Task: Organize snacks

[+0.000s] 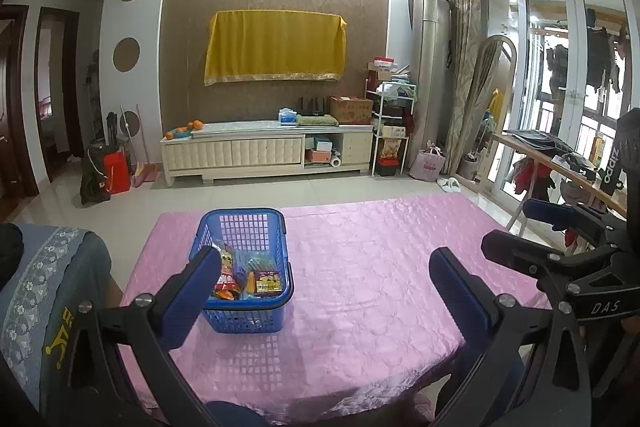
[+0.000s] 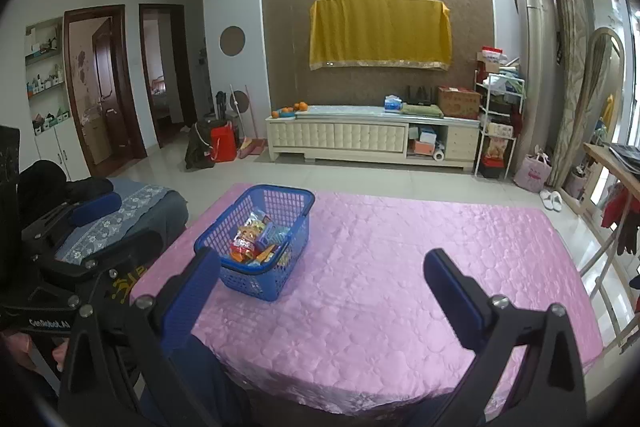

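A blue plastic basket (image 1: 276, 219) stands on the left part of a table under a pink cloth (image 1: 380, 267). Several snack packets (image 1: 248, 277) lie inside it. My left gripper (image 1: 326, 269) is open above the near edge of the table, and its left finger overlaps the basket in this view. In the right wrist view the same basket (image 2: 280, 199) holds the snack packets (image 2: 258, 237), and my right gripper (image 2: 320, 269) is open and empty, held back from the basket. The right gripper also shows at the right edge of the left wrist view.
A chair with a grey patterned cover (image 1: 44, 287) stands left of the table. A wooden side table (image 1: 560, 163) with dark items is at the right. Beyond lie tiled floor (image 1: 280, 193), a white TV cabinet (image 1: 264, 147) and a shelf rack (image 1: 392, 123).
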`<state>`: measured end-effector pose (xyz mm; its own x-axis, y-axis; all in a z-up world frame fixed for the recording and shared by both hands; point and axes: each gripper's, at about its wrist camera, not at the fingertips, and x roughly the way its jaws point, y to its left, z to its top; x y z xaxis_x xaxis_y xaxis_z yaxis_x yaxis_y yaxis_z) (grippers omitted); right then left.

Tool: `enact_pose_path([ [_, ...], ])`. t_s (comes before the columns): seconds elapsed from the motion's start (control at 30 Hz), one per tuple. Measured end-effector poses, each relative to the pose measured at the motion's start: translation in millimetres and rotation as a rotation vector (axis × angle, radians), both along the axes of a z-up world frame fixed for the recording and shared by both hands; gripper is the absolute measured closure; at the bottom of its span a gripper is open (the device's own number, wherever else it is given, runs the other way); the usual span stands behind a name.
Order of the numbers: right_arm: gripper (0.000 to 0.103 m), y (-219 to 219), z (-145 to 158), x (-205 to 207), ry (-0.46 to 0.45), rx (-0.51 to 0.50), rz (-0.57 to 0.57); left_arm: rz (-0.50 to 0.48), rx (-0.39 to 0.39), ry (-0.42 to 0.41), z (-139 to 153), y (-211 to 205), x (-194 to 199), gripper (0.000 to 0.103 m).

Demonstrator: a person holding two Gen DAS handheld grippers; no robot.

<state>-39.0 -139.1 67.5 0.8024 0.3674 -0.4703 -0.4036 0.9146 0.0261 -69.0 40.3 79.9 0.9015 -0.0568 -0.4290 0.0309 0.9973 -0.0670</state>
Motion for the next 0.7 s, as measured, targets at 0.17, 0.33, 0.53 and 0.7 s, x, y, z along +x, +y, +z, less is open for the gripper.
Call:
enact_pose_path([
  [0.17,0.000,0.4,0.3,0.6,0.001,-0.002,0.000,-0.003,0.007,0.003,0.4,-0.3,0.2,0.000],
  [0.33,0.000,-0.4,0.6,1.1,0.005,-0.004,0.000,-0.002,0.021,-0.005,1.5,-2.9,-1.3,0.000],
  [0.53,0.000,-2.5,1.3,-0.4,0.006,-0.004,0.006,-0.004,0.025,-0.001,2.1,-4.4,-0.4,0.000],
  [0.7,0.000,-3.4,1.3,-0.7,0.007,-0.004,0.006,-0.003,0.034,0.001,2.1,-6.6,-0.5,0.000],
])
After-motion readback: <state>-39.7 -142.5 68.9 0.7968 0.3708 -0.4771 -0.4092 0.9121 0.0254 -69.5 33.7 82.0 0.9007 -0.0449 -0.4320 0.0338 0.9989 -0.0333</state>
